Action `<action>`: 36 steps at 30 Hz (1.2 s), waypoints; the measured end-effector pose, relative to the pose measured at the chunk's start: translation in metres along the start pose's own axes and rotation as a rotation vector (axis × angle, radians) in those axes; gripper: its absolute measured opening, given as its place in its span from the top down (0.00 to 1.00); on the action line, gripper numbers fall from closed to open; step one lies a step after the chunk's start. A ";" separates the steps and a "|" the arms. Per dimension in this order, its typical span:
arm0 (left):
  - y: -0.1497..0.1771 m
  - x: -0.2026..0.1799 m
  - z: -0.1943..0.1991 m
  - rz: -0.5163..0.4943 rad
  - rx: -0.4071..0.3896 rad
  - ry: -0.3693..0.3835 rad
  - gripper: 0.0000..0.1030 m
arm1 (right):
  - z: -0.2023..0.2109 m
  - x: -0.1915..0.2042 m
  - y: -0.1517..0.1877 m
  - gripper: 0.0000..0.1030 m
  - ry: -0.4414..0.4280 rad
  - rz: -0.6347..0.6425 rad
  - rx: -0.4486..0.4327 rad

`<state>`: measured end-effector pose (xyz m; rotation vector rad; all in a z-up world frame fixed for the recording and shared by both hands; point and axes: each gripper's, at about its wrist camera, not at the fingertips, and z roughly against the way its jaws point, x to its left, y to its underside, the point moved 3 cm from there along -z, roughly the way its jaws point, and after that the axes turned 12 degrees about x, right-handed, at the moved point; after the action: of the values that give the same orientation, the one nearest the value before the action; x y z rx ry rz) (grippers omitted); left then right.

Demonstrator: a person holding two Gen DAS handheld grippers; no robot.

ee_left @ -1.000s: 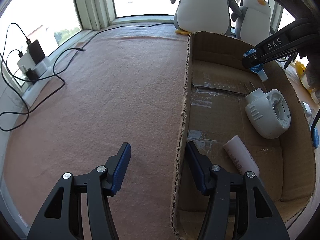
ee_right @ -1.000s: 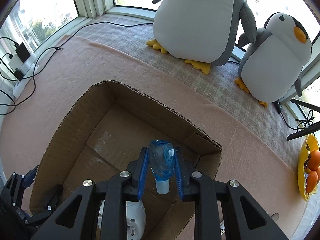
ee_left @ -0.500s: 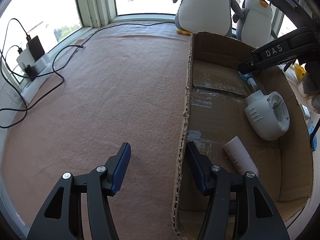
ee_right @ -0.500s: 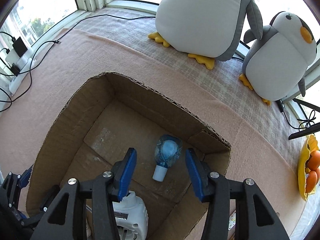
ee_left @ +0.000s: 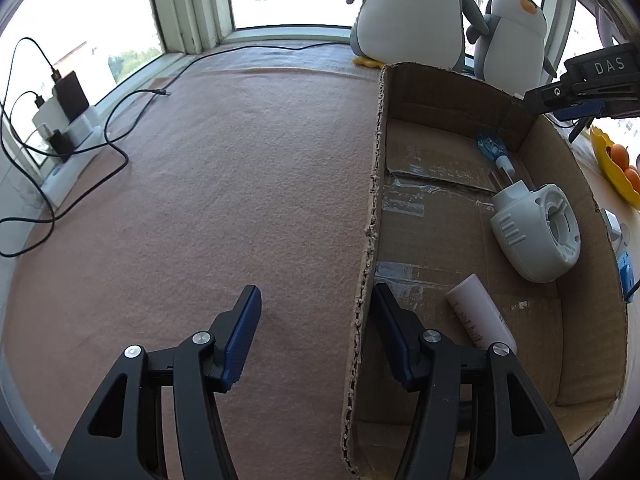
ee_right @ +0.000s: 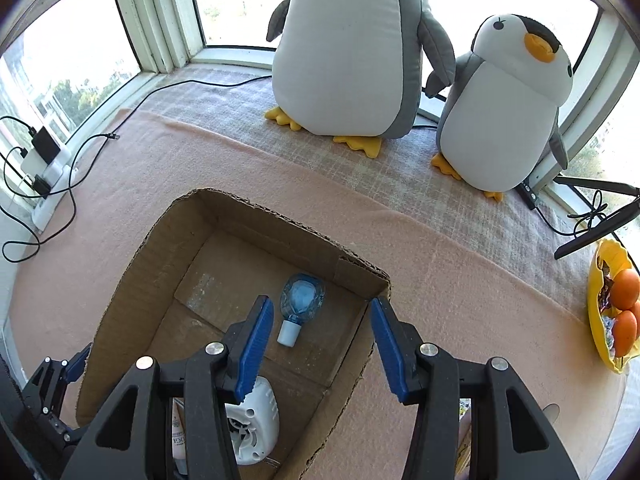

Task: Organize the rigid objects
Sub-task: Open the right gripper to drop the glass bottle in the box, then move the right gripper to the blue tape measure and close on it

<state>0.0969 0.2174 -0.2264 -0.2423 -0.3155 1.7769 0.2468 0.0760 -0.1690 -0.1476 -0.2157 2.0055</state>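
Cardboard box [ee_left: 596,216] wall stands between spread left gripper [ee_left: 316,332] jaws; right gripper [ee_right: 320,332], spread, holds nothing above blue bottle [ee_right: 301,300].

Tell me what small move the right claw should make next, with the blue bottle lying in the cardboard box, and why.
Probably lift the right claw straight up and clear of the cardboard box. Its jaws stand open, and the blue bottle lies on the box floor touching neither pad, so this placement looks done.

Both grippers' fingers [ee_right: 256,336] spread, seemingly gripping nothing.
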 end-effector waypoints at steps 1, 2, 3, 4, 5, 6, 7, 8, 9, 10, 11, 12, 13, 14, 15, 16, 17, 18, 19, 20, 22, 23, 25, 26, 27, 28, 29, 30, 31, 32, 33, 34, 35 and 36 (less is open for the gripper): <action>0.000 0.000 0.000 -0.001 0.000 -0.001 0.44 | 0.004 -0.004 0.002 0.55 -0.011 -0.010 -0.011; 0.000 0.000 0.000 -0.001 0.000 -0.001 0.44 | 0.008 -0.008 0.004 0.55 -0.023 -0.018 -0.025; 0.000 0.000 0.000 -0.001 0.001 0.000 0.44 | 0.011 -0.012 0.007 0.55 -0.032 -0.022 -0.037; 0.000 0.000 0.000 0.000 0.001 0.000 0.44 | 0.015 -0.016 0.010 0.55 -0.039 -0.027 -0.047; 0.000 0.001 0.000 0.000 0.002 0.001 0.44 | 0.018 -0.020 0.013 0.55 -0.047 -0.030 -0.050; 0.000 0.000 0.000 0.000 0.002 0.001 0.44 | 0.020 -0.025 0.017 0.54 -0.051 -0.035 -0.047; 0.000 0.000 0.000 -0.001 0.002 0.001 0.44 | 0.021 -0.030 0.021 0.54 -0.048 -0.039 -0.045; 0.000 0.000 0.000 0.000 0.002 0.001 0.44 | 0.024 -0.035 0.025 0.54 -0.039 -0.044 -0.046; 0.000 0.001 0.000 0.000 0.002 0.002 0.44 | 0.026 -0.041 0.030 0.54 -0.029 -0.049 -0.046; 0.000 0.001 -0.001 0.001 0.002 0.002 0.44 | 0.028 -0.047 0.035 0.54 -0.021 -0.057 -0.046; 0.000 0.001 -0.001 0.002 0.002 0.003 0.44 | 0.029 -0.053 0.040 0.54 -0.018 -0.068 -0.046; 0.000 0.001 -0.001 0.005 0.003 0.005 0.44 | 0.031 -0.059 0.045 0.54 -0.018 -0.082 -0.046; 0.000 0.001 -0.001 0.006 0.003 0.005 0.44 | 0.033 -0.066 0.050 0.54 -0.018 -0.098 -0.046; 0.000 0.001 -0.001 0.007 0.003 0.004 0.44 | 0.035 -0.073 0.054 0.54 -0.019 -0.117 -0.043; 0.000 0.001 -0.001 0.007 0.004 0.004 0.44 | 0.036 -0.081 0.059 0.54 -0.027 -0.138 -0.040; 0.000 0.001 -0.001 0.006 0.003 0.004 0.44 | 0.037 -0.089 0.064 0.54 -0.041 -0.159 -0.037; 0.000 0.001 -0.001 0.006 0.003 0.004 0.44 | 0.039 -0.098 0.068 0.54 -0.050 -0.183 -0.035; 0.000 0.001 -0.001 0.006 0.004 0.004 0.44 | 0.041 -0.105 0.073 0.54 -0.051 -0.206 -0.036; 0.000 0.001 -0.001 0.007 0.004 0.004 0.44 | 0.043 -0.112 0.077 0.54 -0.048 -0.225 -0.037; 0.000 0.001 -0.001 0.007 0.004 0.004 0.44 | 0.045 -0.119 0.082 0.54 -0.041 -0.242 -0.038; 0.000 0.000 -0.001 0.007 0.007 0.003 0.44 | 0.050 -0.132 0.091 0.54 -0.029 -0.270 -0.041; 0.000 -0.001 -0.001 0.007 0.007 0.002 0.44 | 0.053 -0.138 0.095 0.54 -0.023 -0.281 -0.043; 0.000 -0.001 -0.001 0.006 0.008 0.000 0.44 | 0.058 -0.149 0.104 0.54 -0.021 -0.305 -0.049; -0.001 -0.001 -0.001 0.005 0.009 -0.003 0.44 | 0.061 -0.154 0.108 0.54 -0.017 -0.315 -0.053; -0.001 -0.001 -0.001 0.004 0.010 -0.005 0.44 | 0.064 -0.159 0.112 0.54 -0.014 -0.324 -0.057; -0.001 -0.002 -0.001 0.002 0.011 -0.008 0.44 | 0.066 -0.163 0.116 0.54 -0.011 -0.332 -0.060; -0.001 -0.002 -0.001 0.001 0.012 -0.011 0.44 | 0.068 -0.167 0.120 0.54 -0.003 -0.342 -0.063; -0.002 -0.003 -0.001 -0.001 0.013 -0.014 0.44 | 0.071 -0.171 0.124 0.54 0.004 -0.349 -0.068; -0.002 -0.003 -0.001 -0.003 0.013 -0.017 0.44 | 0.073 -0.176 0.128 0.54 0.008 -0.357 -0.072; -0.002 -0.004 0.000 -0.006 0.014 -0.019 0.44 | 0.075 -0.180 0.132 0.54 0.010 -0.363 -0.076; -0.002 -0.004 0.000 -0.006 0.015 -0.021 0.44 | 0.077 -0.185 0.135 0.54 0.014 -0.368 -0.080; -0.002 -0.004 0.000 -0.007 0.018 -0.022 0.44 | 0.079 -0.189 0.140 0.54 0.022 -0.373 -0.084; -0.002 -0.005 0.000 -0.009 0.019 -0.025 0.44 | 0.081 -0.193 0.145 0.54 0.028 -0.377 -0.087; -0.003 -0.005 0.000 -0.010 0.021 -0.029 0.44 | 0.082 -0.196 0.149 0.54 0.033 -0.380 -0.090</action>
<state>0.1003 0.2128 -0.2254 -0.1999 -0.3183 1.7739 0.1838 -0.1707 -0.1200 -0.1820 -0.2899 1.6152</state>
